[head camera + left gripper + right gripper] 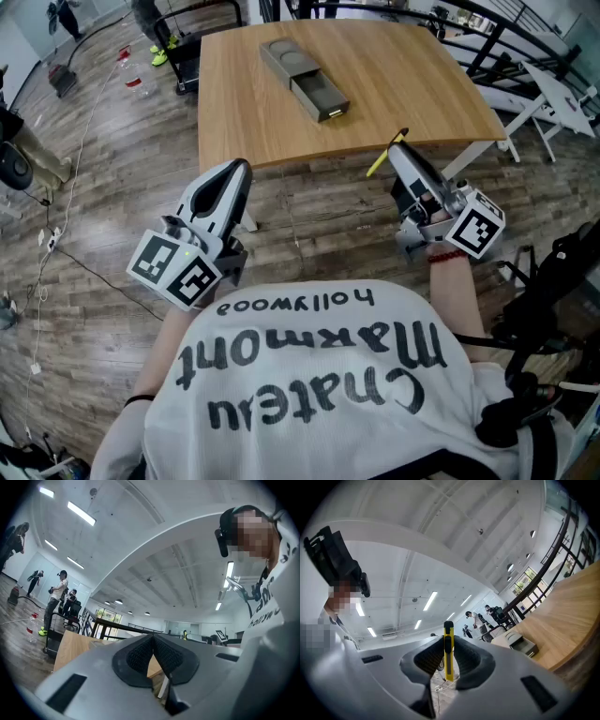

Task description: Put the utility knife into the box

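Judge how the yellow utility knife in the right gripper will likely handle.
Probably stiff: the utility knife stands straight in the right gripper. Likely light, being slim. Clamped across its narrow body with its end sticking out, it might pivot if bumped.

**Colour survey: knife, box, tooling**

Utility knife [448,653]: yellow body, black slider. Box [298,73]: plain grey. Table [412,94]: pale wood grain. Left gripper [242,169] and right gripper [398,148]: white shells, black pads, black-and-white square markers. Floor [122,187]: brown planks.
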